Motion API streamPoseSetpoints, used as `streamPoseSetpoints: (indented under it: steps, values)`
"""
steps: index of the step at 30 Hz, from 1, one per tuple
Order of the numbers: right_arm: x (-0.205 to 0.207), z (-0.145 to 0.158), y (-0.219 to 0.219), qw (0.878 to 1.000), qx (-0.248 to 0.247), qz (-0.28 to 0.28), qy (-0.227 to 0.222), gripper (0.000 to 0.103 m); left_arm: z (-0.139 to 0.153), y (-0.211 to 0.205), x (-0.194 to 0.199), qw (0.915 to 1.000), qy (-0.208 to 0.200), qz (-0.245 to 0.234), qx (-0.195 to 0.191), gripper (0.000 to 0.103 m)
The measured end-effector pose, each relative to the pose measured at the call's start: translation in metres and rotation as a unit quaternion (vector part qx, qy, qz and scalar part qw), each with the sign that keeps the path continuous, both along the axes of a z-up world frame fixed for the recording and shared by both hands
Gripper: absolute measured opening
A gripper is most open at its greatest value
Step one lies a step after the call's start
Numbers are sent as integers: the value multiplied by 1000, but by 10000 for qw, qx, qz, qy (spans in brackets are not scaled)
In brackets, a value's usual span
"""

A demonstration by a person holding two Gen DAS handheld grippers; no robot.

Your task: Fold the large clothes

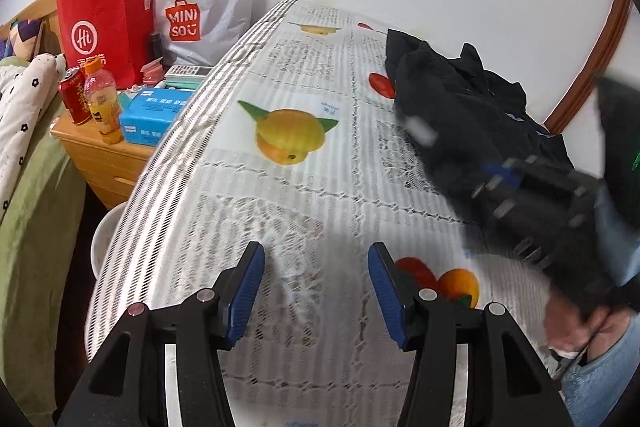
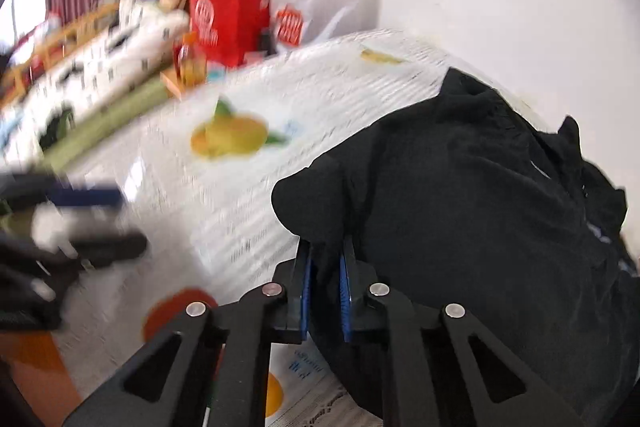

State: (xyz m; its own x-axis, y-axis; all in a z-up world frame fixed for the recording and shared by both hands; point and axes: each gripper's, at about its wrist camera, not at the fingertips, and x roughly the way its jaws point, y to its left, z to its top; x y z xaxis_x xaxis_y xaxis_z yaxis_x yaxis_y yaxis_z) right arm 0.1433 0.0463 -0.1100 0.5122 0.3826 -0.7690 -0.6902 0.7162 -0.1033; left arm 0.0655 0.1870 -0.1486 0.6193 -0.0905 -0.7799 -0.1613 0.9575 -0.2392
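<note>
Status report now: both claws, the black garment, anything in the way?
Right claw shut on black garment, crumpled on the table. Left claw open, empty, over bare tablecloth. Nothing in the way.

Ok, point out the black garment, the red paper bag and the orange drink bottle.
black garment (image 2: pixel 480 195): right wrist view, on the middle of the bunched cloth.
red paper bag (image 1: pixel 108 23): left wrist view, on its front face.
orange drink bottle (image 1: pixel 103 103): left wrist view, on the bottle's body.
</note>
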Motion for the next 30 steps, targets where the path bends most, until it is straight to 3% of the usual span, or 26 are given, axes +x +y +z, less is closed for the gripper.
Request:
streamPoseSetpoints:
  steps: [4,7,12,14,19,24,30]
  values:
    - [12,53,-45,9929,1094,-396,-235,10,9,-17,10,9998,-115,-137,-17,51]
    - [25,85,-100,9789,1744,-962,-458,10,20,-34,16,9991,-296,-298,4,51]
    - [47,98,-189,9532,2339,-1841,-529,10,33,-72,30,9966,-567,-605,-31,51]
    - [54,90,-225,9440,2377,-2243,-460,10,36,-92,37,9950,-614,-777,-87,51]
    - [62,63,-276,9351,2216,-2750,-287,10,39,-144,52,9899,-625,-1273,-45,51]
    - [71,29,-299,9367,1853,-2968,105,18,32,-191,63,9846,-502,-1675,-57,51]
    - [45,22,-341,9427,1286,-3071,-228,34,10,-240,75,9780,-190,-2075,93,52]
